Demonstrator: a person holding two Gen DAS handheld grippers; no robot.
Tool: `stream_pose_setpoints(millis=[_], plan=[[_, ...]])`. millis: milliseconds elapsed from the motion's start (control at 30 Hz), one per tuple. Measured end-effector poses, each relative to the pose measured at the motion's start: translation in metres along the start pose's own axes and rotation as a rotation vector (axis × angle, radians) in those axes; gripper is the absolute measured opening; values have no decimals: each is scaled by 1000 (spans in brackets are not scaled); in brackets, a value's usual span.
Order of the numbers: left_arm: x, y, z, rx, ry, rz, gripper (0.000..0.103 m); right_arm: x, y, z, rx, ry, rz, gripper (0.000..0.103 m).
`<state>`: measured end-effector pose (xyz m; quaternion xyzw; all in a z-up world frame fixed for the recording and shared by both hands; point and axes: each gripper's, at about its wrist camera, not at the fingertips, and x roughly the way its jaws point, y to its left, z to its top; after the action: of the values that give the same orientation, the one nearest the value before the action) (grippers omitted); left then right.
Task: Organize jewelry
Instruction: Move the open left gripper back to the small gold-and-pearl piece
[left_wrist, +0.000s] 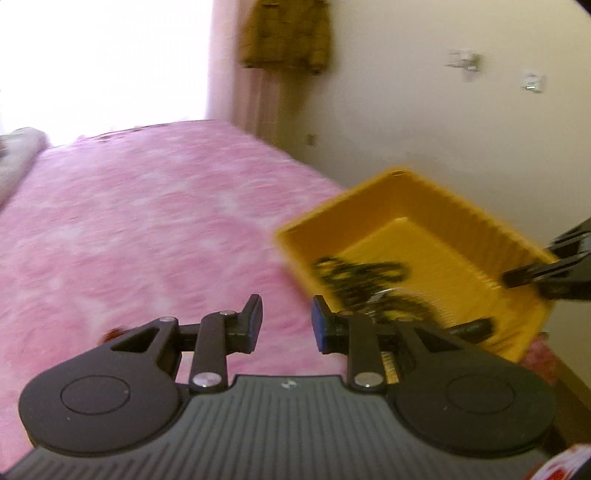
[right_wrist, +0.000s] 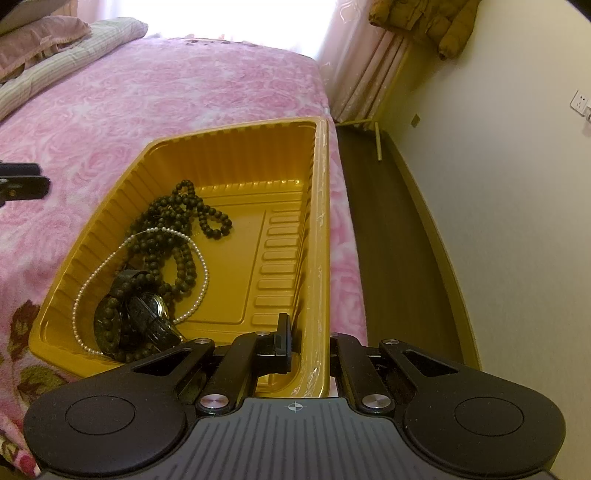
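A yellow plastic tray (right_wrist: 318, 236) sits on the pink bedspread near the bed's right edge. It holds a dark bead necklace (right_wrist: 173, 221), a white pearl string (right_wrist: 199, 269) and a black watch (right_wrist: 144, 314). My right gripper (right_wrist: 310, 341) is shut on the tray's right wall, one finger inside and one outside. The tray also shows blurred in the left wrist view (left_wrist: 436, 206), with the dark beads (left_wrist: 354, 277) in it. My left gripper (left_wrist: 286, 321) is open and empty, above the bedspread just left of the tray.
The pink bedspread (right_wrist: 166, 92) stretches away to the left and back. Folded bedding (right_wrist: 55, 48) lies at the far left. A dark floor strip (right_wrist: 388, 221) runs between the bed and the wall. A brown jacket (right_wrist: 424, 18) hangs by the curtain.
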<state>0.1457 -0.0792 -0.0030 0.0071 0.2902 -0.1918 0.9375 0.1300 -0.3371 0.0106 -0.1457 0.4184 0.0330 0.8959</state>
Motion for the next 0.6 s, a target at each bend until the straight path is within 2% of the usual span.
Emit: stream_pose_setpoints(millis=[233,367,467,600], plan=[[-7,60,-26,-69,39,190,26,1,-1,1,0,4,-1,5],[-3,83,-34,-61,47,282,26,1,-2,1,-2,4,-2,5],[5,94,-37,-55,61,305,26,1,-2,1,-4,5,-3,5],[16,100,-39,-55,75,297,26,1,-3,1,-4,7,-5,5]])
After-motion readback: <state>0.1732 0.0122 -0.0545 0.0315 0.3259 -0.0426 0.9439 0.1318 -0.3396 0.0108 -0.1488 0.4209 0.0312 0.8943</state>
